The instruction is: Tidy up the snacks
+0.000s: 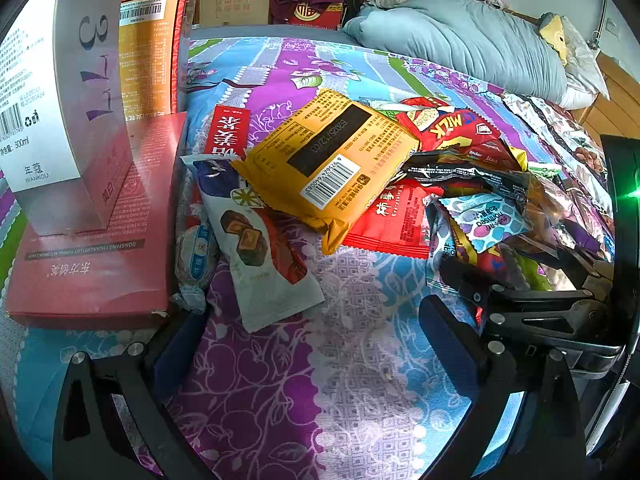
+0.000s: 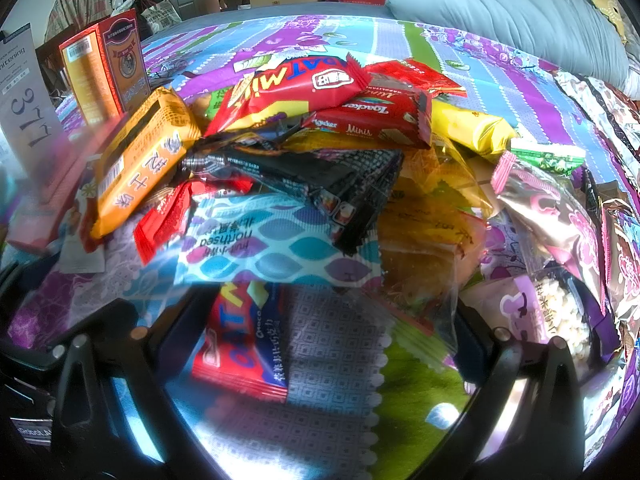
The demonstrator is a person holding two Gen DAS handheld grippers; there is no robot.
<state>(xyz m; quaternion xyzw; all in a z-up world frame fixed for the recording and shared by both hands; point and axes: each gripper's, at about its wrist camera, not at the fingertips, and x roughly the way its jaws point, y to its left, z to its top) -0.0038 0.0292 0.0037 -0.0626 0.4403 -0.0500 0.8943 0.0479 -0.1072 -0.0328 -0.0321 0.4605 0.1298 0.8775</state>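
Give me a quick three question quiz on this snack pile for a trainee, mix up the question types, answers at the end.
1. True or false: the left tongs are shut on a snack.
2. What lies on top of the white chocolate-cake packet? A) orange barcode packet B) pillow C) pink box
3. Fill in: the white 377 box stands on the ____ box.

Key: 1 false, 2 A, 3 pink.
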